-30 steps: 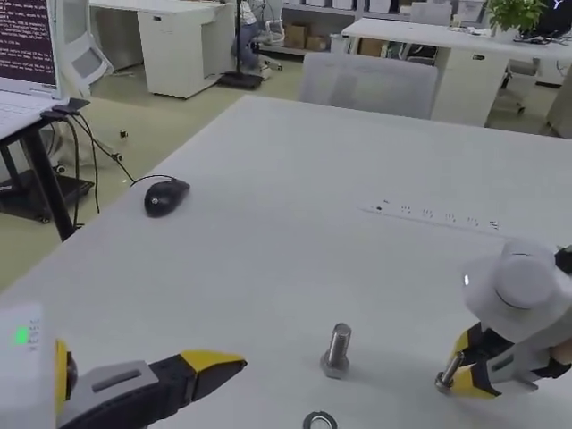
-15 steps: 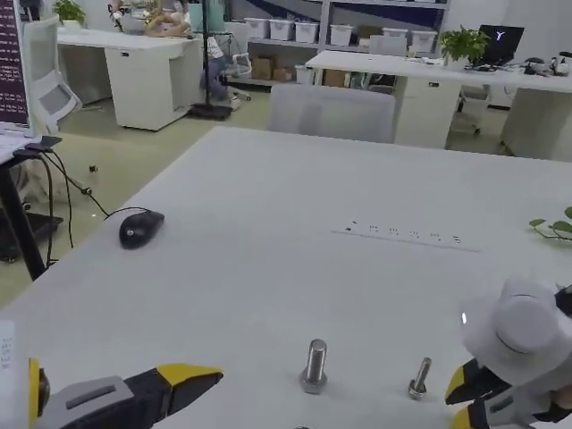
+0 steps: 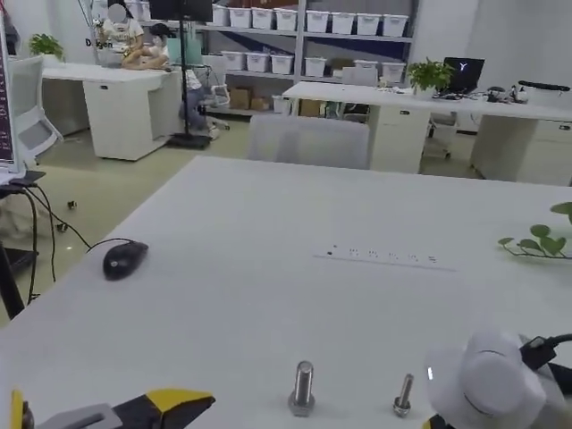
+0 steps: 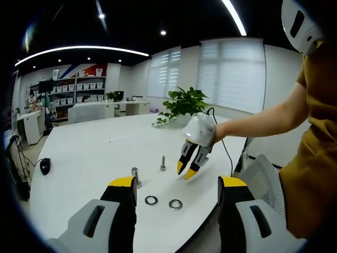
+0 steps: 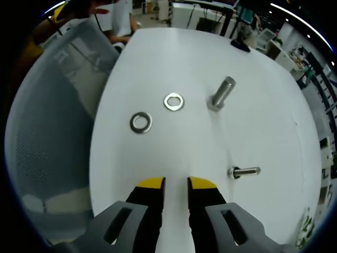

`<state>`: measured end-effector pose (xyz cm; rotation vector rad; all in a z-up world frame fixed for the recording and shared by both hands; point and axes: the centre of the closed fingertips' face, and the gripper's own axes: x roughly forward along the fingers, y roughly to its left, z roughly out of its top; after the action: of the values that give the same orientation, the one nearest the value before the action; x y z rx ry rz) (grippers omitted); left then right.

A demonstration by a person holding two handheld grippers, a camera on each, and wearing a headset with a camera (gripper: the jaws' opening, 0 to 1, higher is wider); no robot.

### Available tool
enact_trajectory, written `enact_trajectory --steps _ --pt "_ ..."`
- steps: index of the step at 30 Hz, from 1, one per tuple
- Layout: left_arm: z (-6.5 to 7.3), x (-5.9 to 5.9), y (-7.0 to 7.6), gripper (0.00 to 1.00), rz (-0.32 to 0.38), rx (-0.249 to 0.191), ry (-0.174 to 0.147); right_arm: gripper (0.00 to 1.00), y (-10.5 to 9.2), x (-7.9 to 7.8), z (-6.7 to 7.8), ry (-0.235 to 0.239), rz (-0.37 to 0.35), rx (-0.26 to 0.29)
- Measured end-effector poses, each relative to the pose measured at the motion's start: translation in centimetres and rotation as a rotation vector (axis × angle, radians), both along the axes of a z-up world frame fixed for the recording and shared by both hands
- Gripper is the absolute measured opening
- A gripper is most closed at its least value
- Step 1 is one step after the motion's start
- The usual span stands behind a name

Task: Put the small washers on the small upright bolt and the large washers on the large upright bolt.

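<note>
**Washers lie flat straight ahead of your left hand-held gripper, at the near edge of the bench.**
Your left hand-held gripper (image 4: pixel 178 184) has its jaws wide apart and empty. The washers (image 4: pixel 151 200) sit side by side just beyond its tips, near the large bolt (image 4: pixel 136 176). Your right hand-held gripper (image 5: pixel 176 185) is empty too, its jaws a narrow gap apart, near the small bolt (image 4: pixel 162 163); from it the washers lie ahead and off to one side. The left looks better lined up. I cannot tell which washer is which size.
</note>
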<state>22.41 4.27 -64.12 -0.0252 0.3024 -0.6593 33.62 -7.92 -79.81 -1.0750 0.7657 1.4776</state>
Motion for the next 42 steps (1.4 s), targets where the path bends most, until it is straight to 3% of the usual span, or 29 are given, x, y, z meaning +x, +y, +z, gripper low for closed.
enact_trajectory --steps 6,13,20,28,30,36,42 --pt "0.1 -0.5 0.1 0.62 -0.005 -0.010 -0.007 0.19 1.8 -2.7 -0.3 0.018 0.050 0.020" --pt "0.2 -1.1 0.2 0.62 -0.013 -0.018 -0.008 0.22 3.9 -5.0 -1.2 0.038 0.120 -0.006" --pt "0.1 -1.4 0.5 0.62 -0.016 -0.030 -0.014 0.31 5.6 -5.5 -1.6 0.067 0.140 -0.018" --pt "0.0 -1.4 0.8 0.62 -0.017 -0.032 -0.018 0.32 6.7 -6.3 -2.6 0.076 0.180 -0.058" --pt "0.0 -1.3 1.0 0.62 -0.013 -0.032 -0.018 0.32 7.2 -6.3 -2.4 0.079 0.173 -0.045" --pt "0.2 -0.9 1.2 0.62 0.004 -0.051 -0.031 0.32 7.0 -6.2 -2.4 0.077 0.194 -0.063" --pt "-0.2 -0.6 1.2 0.62 0.010 -0.051 -0.020 0.28 7.0 -6.0 -2.4 0.076 0.195 -0.053"
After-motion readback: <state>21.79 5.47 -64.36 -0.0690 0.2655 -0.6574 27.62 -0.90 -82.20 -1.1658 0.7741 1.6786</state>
